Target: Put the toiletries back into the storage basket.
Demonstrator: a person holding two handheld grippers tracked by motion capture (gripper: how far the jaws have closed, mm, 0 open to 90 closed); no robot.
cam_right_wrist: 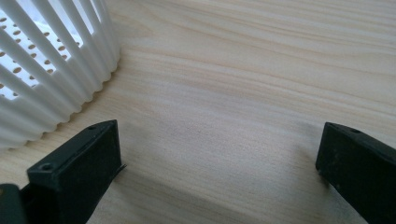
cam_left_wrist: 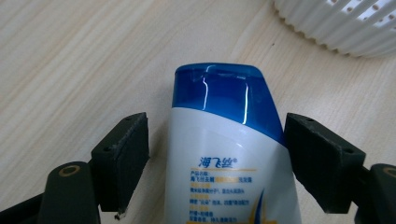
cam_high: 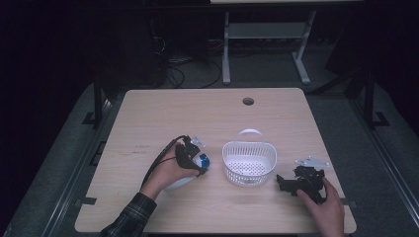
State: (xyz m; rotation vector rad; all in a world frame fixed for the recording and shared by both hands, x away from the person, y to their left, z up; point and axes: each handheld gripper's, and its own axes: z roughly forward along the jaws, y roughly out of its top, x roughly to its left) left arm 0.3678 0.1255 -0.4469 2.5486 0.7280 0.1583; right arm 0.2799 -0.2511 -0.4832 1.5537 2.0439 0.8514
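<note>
Early stage: left gripper (cam_left_wrist: 217, 158) spread around shampoo bottle (cam_left_wrist: 229, 154) lying on bench (cam_high: 207, 113), not yet pinched; basket (cam_high: 248, 163) empty; right gripper (cam_right_wrist: 219, 172) spread, idle.

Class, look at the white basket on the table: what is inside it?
The white basket holds nothing visible: its perforated floor shows bare. Its near wall hides the floor's front edge.

Lab: dark room, desk (cam_high: 148, 113), floor cables (cam_high: 192, 69), metal stand (cam_high: 267, 34).
</note>
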